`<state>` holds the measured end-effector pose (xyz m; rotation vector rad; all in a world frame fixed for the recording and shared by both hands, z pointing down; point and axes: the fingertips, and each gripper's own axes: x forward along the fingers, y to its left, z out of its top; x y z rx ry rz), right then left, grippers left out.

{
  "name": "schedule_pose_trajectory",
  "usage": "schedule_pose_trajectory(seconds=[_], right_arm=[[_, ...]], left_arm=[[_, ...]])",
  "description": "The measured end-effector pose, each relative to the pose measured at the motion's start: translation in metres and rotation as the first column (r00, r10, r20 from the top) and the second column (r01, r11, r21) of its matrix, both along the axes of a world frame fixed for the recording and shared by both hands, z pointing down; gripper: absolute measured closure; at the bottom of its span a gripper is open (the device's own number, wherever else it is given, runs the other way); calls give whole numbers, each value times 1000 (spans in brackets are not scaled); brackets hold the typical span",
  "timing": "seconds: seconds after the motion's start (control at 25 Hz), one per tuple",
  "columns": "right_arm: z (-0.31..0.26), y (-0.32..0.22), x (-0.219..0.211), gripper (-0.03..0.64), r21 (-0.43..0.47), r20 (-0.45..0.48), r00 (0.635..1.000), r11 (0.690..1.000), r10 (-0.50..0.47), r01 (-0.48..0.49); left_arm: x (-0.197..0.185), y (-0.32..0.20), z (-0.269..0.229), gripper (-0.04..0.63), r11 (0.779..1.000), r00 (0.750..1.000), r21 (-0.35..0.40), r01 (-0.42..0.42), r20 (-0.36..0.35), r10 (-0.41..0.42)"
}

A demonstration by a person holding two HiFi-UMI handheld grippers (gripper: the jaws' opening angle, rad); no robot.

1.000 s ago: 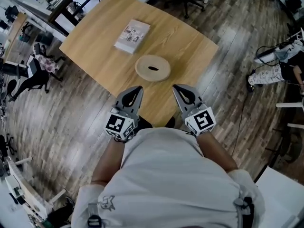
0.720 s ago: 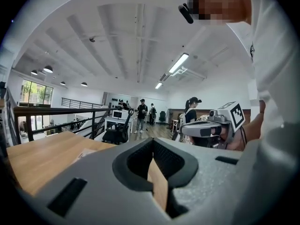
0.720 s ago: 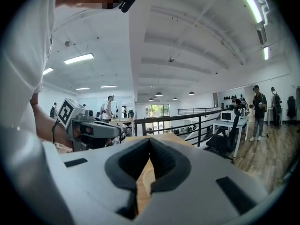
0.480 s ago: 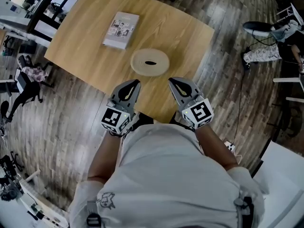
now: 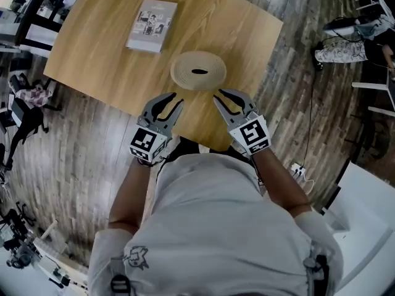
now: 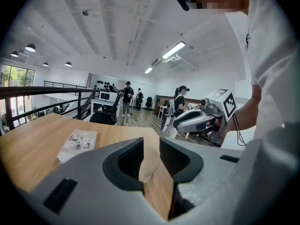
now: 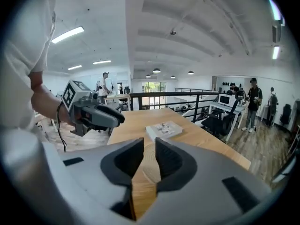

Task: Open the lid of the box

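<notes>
A round, flat, pale wooden box [image 5: 199, 70] with a dark slot in its lid lies near the front edge of the wooden table [image 5: 92, 60]. My left gripper [image 5: 173, 102] hovers just short of the box on its left, and my right gripper [image 5: 226, 95] just short of it on its right. Both have just been opening their jaws and stand open, with nothing between the fingers. In the left gripper view the box [image 6: 149, 163] shows through the gap of the left gripper [image 6: 151, 149]. In the right gripper view the right gripper [image 7: 149, 153] points over the tabletop.
A booklet [image 5: 152, 18] lies on the table beyond the box, also visible as the booklet [image 6: 77, 142] and booklet [image 7: 163, 129]. Dark plank floor surrounds the table, with chairs and desks at the left edge. A railing [image 7: 187, 97] and people stand farther off.
Both grippers have come forward and down toward the round box. Their jaws, shut in the earlier frames, now stand apart.
</notes>
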<state>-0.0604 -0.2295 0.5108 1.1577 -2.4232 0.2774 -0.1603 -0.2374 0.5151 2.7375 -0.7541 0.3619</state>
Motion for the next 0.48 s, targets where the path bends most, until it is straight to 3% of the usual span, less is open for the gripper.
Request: schedule_pose_trajectory(seconds=[0.24, 0.48], right_arm=[[46, -20, -6, 511, -30, -178, 983, 999, -43, 38], [88, -42, -10, 502, -63, -315, 943, 993, -110, 95]], left_arm=[[-9, -17, 42, 438, 996, 995, -26, -82, 47, 83], [-9, -35, 88, 386, 983, 967, -14, -186, 177, 185]])
